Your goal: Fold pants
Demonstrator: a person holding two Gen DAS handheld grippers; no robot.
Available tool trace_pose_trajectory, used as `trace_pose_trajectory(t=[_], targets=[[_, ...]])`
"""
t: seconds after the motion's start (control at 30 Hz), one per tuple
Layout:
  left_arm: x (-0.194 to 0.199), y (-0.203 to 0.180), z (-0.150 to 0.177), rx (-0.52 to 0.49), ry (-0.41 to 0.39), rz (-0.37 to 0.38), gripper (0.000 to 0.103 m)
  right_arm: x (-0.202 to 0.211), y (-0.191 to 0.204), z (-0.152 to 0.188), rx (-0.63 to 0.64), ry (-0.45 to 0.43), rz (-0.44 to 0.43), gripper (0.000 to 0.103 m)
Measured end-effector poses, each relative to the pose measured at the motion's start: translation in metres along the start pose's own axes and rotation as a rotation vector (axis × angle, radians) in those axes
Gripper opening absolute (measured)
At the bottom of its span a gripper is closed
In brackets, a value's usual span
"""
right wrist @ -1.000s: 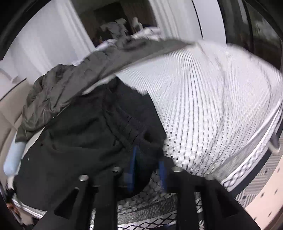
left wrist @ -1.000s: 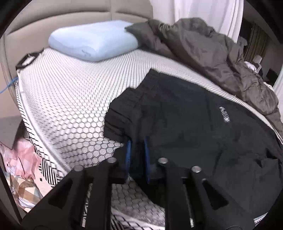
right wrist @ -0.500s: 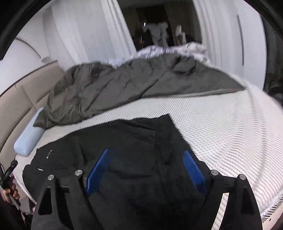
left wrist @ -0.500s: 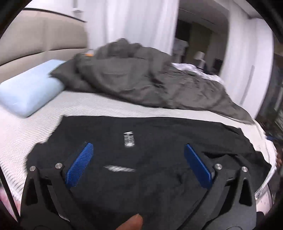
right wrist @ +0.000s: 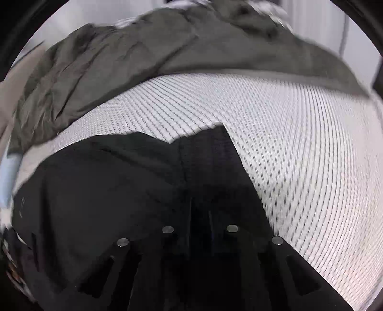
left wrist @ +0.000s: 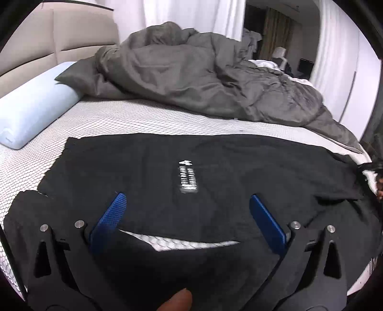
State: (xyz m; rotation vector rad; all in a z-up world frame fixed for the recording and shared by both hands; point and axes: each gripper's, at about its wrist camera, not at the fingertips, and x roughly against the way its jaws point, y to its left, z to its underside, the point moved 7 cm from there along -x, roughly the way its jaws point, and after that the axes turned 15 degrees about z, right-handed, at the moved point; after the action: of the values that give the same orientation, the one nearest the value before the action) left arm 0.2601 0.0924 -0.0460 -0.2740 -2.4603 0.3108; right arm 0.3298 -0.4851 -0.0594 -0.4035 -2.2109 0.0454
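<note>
Bed: pants, duvet, pillow

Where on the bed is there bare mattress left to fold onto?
A bare strip of mattress runs between the black pants and the grey duvet. More lies right of the pants' end. Crowded: the duvet along the far side, the blue pillow at left.

A home bedroom. A bed with a white honeycomb-patterned mattress cover fills the frame, a beige padded headboard at upper left, a pale blue foam pillow at left, a crumpled dark grey duvet across the top, and white curtains behind.
</note>
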Motion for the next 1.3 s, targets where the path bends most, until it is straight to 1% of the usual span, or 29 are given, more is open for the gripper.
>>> trace_pose_trajectory(t=[0.03, 0.1, 0.13, 0.17, 0.23, 0.27, 0.3, 0.33, 0.37, 0.4, 0.43, 0.47, 0.5, 0.53, 0.6, 0.63, 0.73, 0.77, 0.83, 0.87, 0.9, 0.93, 0.97, 1.0, 1.03, 1.13, 1.17, 1.23, 1.3], targets=[[-0.004, 0.01, -0.001, 0.015, 0.003, -0.027, 0.102, 0.006, -0.006, -0.011, -0.014, -0.048, 0.026, 0.006], [-0.014, 0.032, -0.006, 0.072, 0.008, -0.043, 0.102, 0.002, -0.03, -0.029, -0.14, -0.059, 0.084, 0.006], [-0.015, 0.042, -0.006, 0.11, 0.011, -0.041, 0.102, -0.006, -0.039, -0.035, -0.175, -0.044, 0.129, 0.007], [-0.017, 0.053, -0.004, 0.148, 0.018, -0.051, 0.102, -0.018, -0.042, -0.037, -0.172, -0.008, 0.189, 0.007], [-0.016, 0.072, -0.003, 0.2, 0.024, -0.071, 0.102, -0.029, -0.039, -0.035, -0.163, 0.044, 0.208, 0.015], [-0.013, 0.078, -0.003, 0.217, 0.016, -0.072, 0.102, -0.024, -0.036, -0.034, -0.186, 0.038, 0.196, 0.018], [-0.009, 0.084, -0.005, 0.23, 0.005, -0.075, 0.102, -0.016, -0.034, -0.035, -0.203, 0.016, 0.188, 0.023], [-0.003, 0.09, -0.008, 0.239, -0.01, -0.085, 0.102, -0.003, -0.03, -0.033, -0.222, -0.019, 0.177, 0.036], [0.001, 0.095, -0.009, 0.242, -0.014, -0.095, 0.102, 0.016, -0.029, -0.029, -0.252, -0.065, 0.159, 0.044], [0.005, 0.099, -0.01, 0.247, -0.013, -0.112, 0.102, 0.039, -0.027, -0.018, -0.288, -0.122, 0.116, 0.059], [0.007, 0.11, -0.01, 0.273, -0.005, -0.155, 0.102, 0.058, -0.022, -0.011, -0.309, -0.164, 0.075, 0.072], [0.01, 0.116, -0.009, 0.302, -0.001, -0.174, 0.102, 0.076, -0.01, -0.004, -0.316, -0.192, 0.035, 0.077], [0.011, 0.127, -0.005, 0.364, 0.002, -0.175, 0.099, 0.093, 0.004, 0.004, -0.32, -0.223, -0.015, 0.08], [0.009, 0.132, -0.002, 0.421, 0.005, -0.141, 0.095, 0.109, 0.017, 0.011, -0.33, -0.251, -0.09, 0.08], [0.007, 0.136, 0.006, 0.499, 0.026, -0.059, 0.079, 0.126, 0.028, 0.028, -0.357, -0.259, -0.2, 0.08], [0.001, 0.136, 0.009, 0.526, 0.045, -0.017, 0.078, 0.132, 0.035, 0.033, -0.363, -0.264, -0.237, 0.08], [-0.012, 0.133, 0.013, 0.54, 0.07, 0.051, 0.078, 0.143, 0.058, 0.053, -0.399, -0.306, -0.309, 0.08], [-0.018, 0.133, 0.014, 0.546, 0.08, 0.061, 0.078, 0.141, 0.064, 0.056, -0.389, -0.295, -0.332, 0.08], [-0.038, 0.137, 0.014, 0.585, 0.113, 0.068, 0.067, 0.137, 0.079, 0.064, -0.35, -0.249, -0.345, 0.08], [-0.049, 0.142, 0.013, 0.615, 0.121, 0.064, 0.054, 0.134, 0.08, 0.064, -0.348, -0.248, -0.35, 0.08], [-0.055, 0.143, 0.012, 0.632, 0.112, 0.059, 0.036, 0.131, 0.086, 0.066, -0.349, -0.246, -0.357, 0.08], [-0.058, 0.148, 0.007, 0.65, 0.081, 0.058, 0.024, 0.129, 0.087, 0.066, -0.351, -0.242, -0.361, 0.08], [-0.061, 0.152, 0.002, 0.656, 0.061, 0.058, 0.006, 0.125, 0.089, 0.065, -0.351, -0.231, -0.366, 0.08], [-0.065, 0.154, -0.002, 0.649, 0.054, 0.06, 0.002, 0.122, 0.092, 0.068, -0.351, -0.226, -0.368, 0.08], [-0.067, 0.157, -0.01, 0.626, 0.036, 0.054, 0.0, 0.122, 0.088, 0.077, -0.351, -0.222, -0.366, 0.08], [-0.064, 0.167, -0.026, 0.573, 0.002, -0.004, 0.0, 0.113, 0.077, 0.08, -0.368, -0.205, -0.35, 0.08], [-0.063, 0.175, -0.028, 0.573, 0.0, -0.033, 0.001, 0.107, 0.07, 0.081, -0.373, -0.196, -0.35, 0.08], [-0.063, 0.188, -0.024, 0.597, 0.024, -0.112, 0.005, 0.101, 0.066, 0.08, -0.376, -0.183, -0.339, 0.08], [-0.061, 0.191, -0.018, 0.62, 0.061, -0.132, 0.015, 0.094, 0.064, 0.081, -0.38, -0.167, -0.314, 0.08]])
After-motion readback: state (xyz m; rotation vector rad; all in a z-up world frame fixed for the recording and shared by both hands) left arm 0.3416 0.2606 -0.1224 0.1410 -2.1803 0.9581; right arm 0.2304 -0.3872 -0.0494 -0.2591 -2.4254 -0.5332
